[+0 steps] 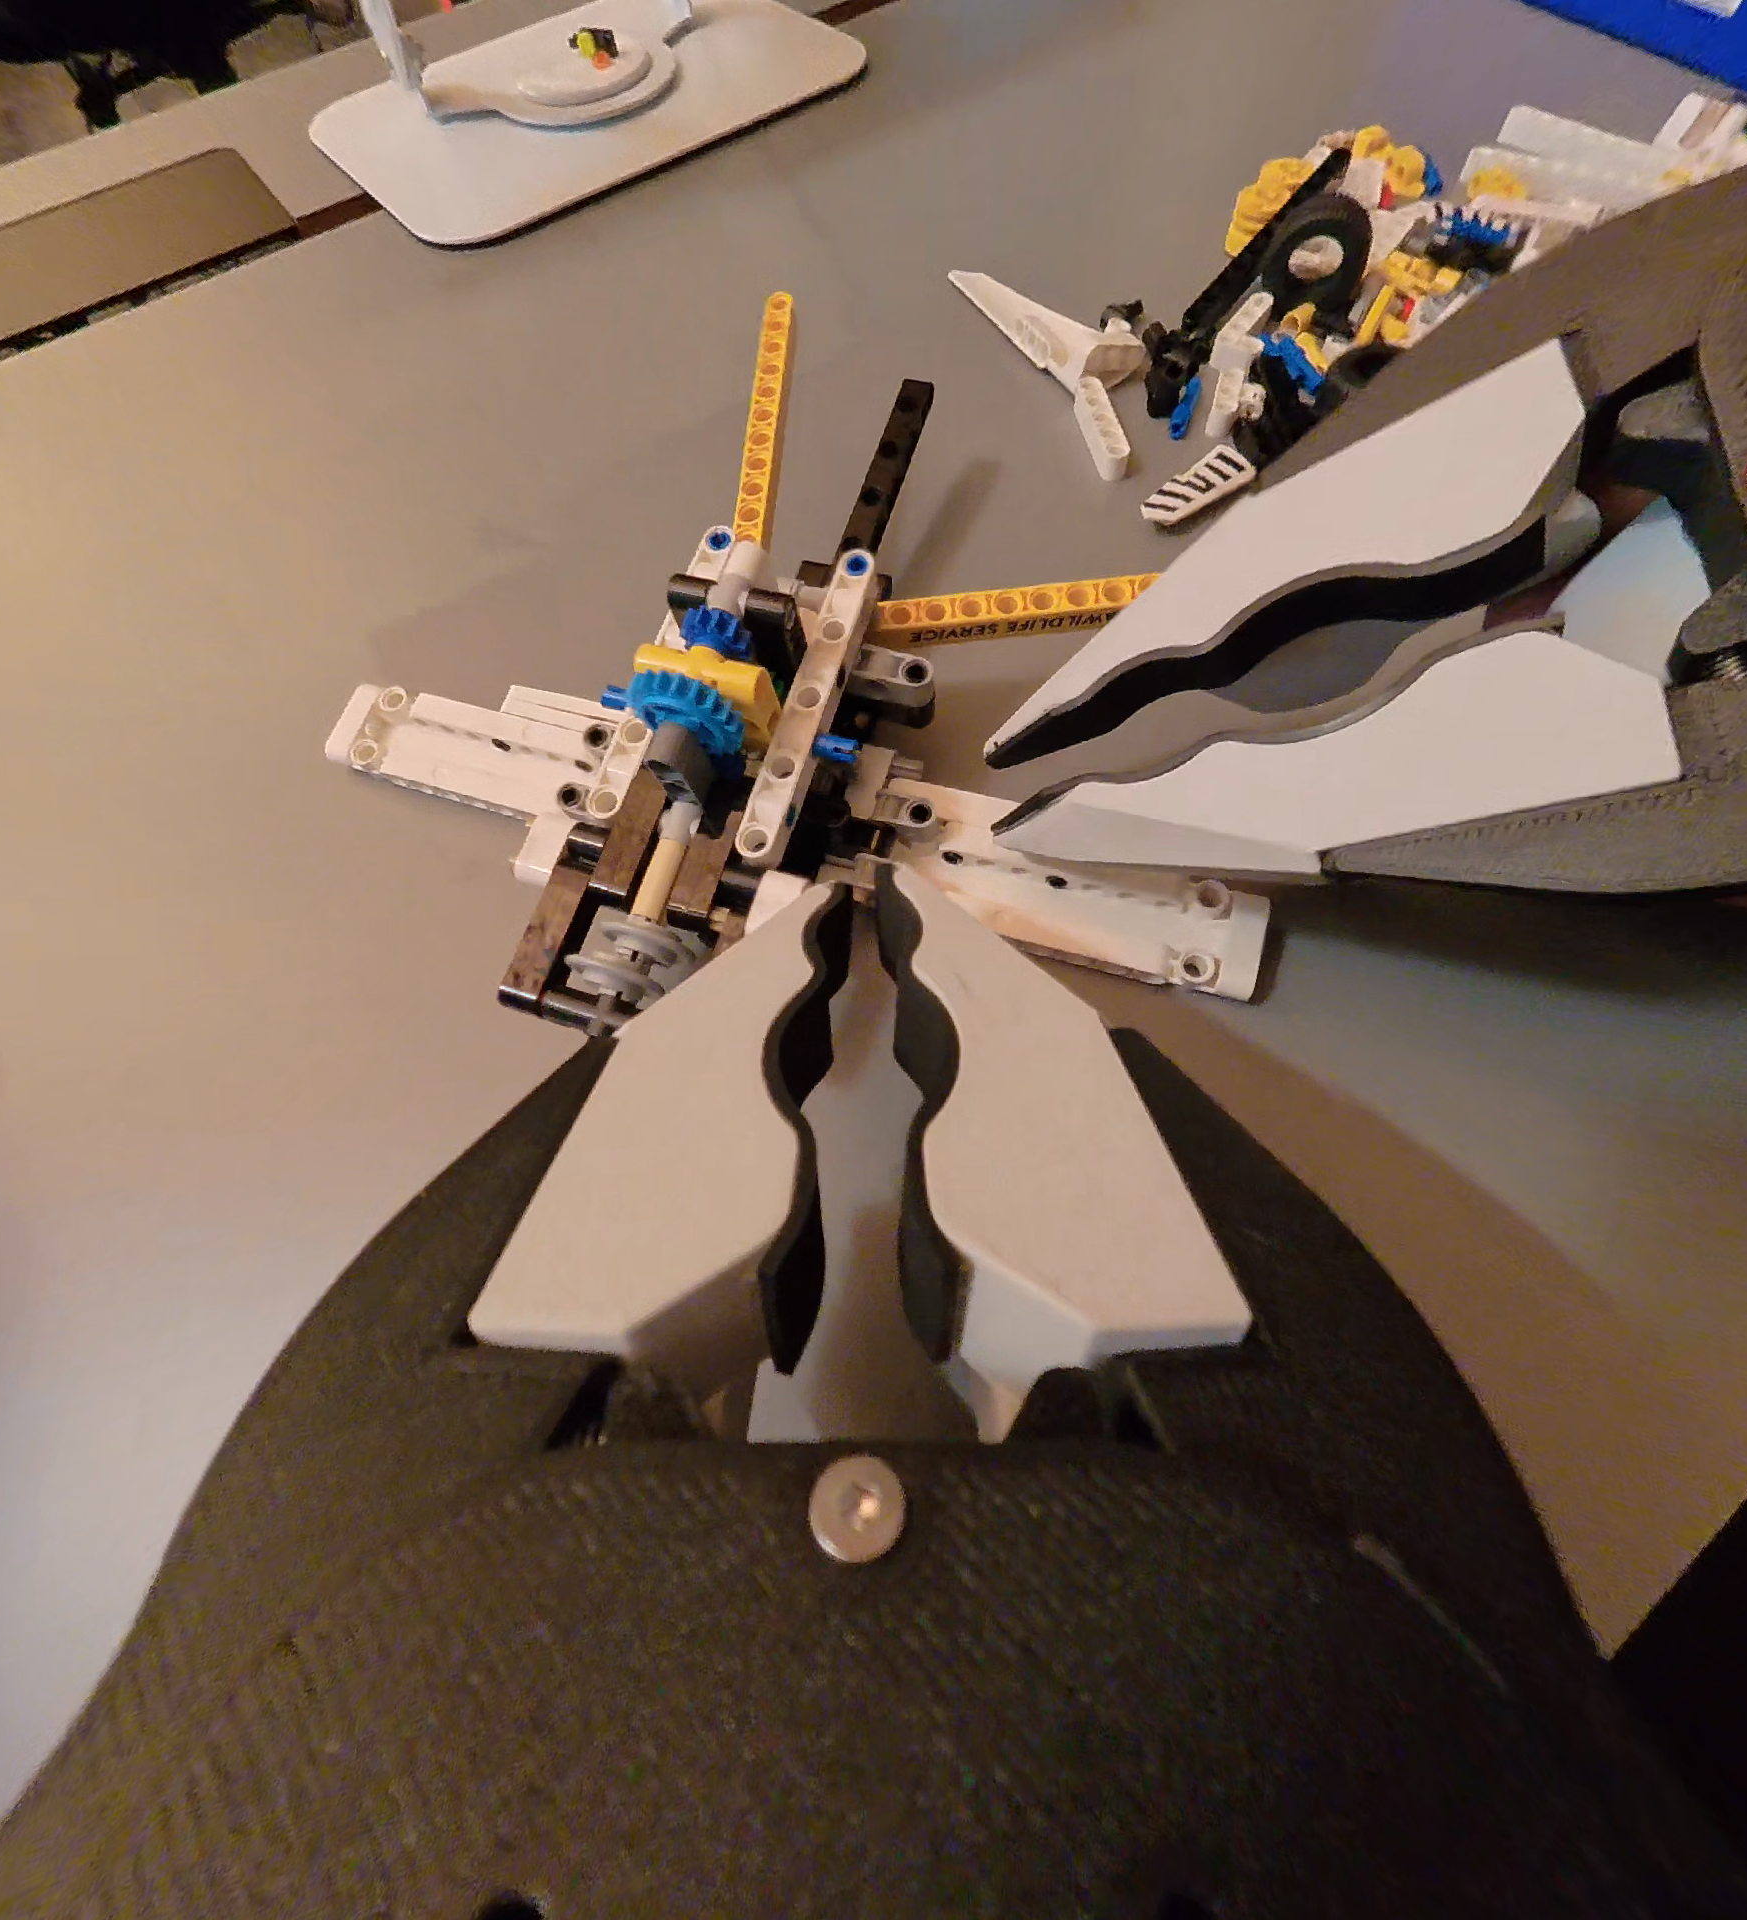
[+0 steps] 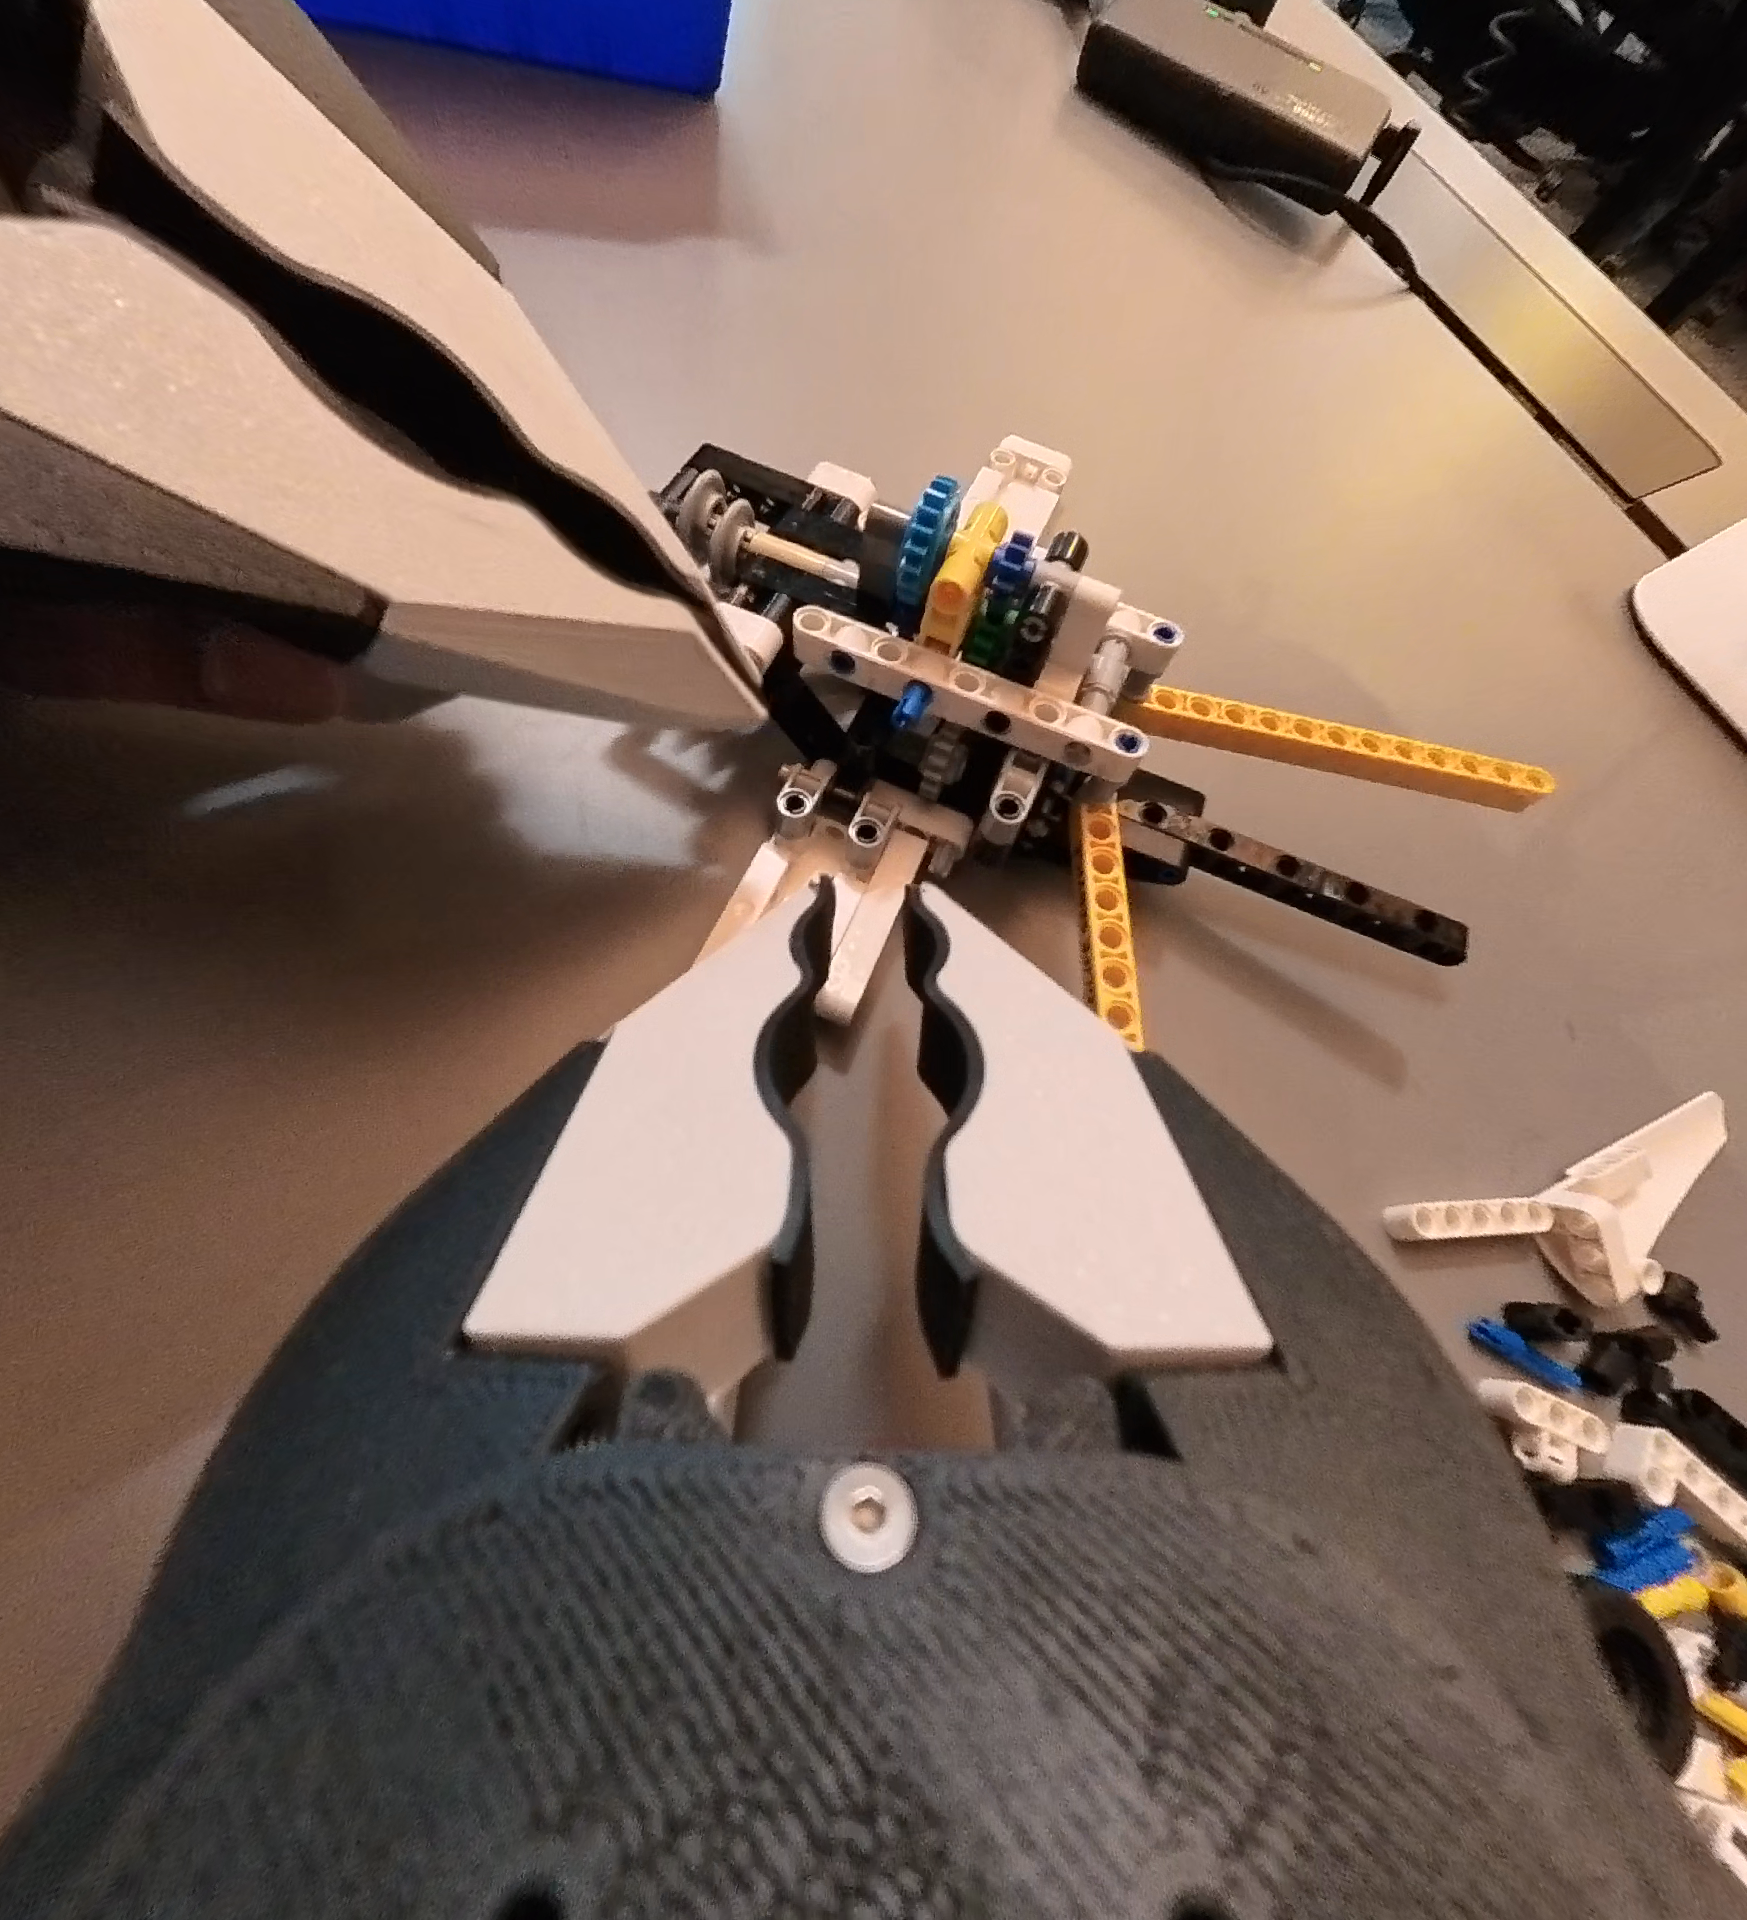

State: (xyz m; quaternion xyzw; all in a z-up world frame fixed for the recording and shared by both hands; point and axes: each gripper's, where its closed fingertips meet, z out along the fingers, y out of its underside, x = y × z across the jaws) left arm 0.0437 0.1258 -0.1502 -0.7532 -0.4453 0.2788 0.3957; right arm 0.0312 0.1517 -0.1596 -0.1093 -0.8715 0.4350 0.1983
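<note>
Model: a brick model (image 1: 744, 748) of white, black and yellow beams with blue gears is lying on the grey table (image 1: 225, 1039), directly ahead of both my grippers.
Left gripper: my left gripper (image 1: 853, 894) is standing at the near edge of the model, where the black frame is meeting the right white panel. Its jaws are nearly closed; I cannot tell if they are pinching a small part there.
Right gripper: my right gripper (image 2: 869, 904) is reaching the model from the right side. The narrow end of the white panel (image 2: 864, 956) is lying between its fingers; the left pad is touching it, the right pad is looking slightly apart.
Long axis: the two white panels are stretching left and right across my left view.
Pointing: two yellow beams (image 1: 767, 416) and one black beam (image 1: 890, 468) are pointing away from me.
Surroundings: a heap of loose parts (image 1: 1316, 291) is lying well apart, behind my right gripper; a flat grey stand (image 1: 588, 114) is at the far edge of the table.
</note>
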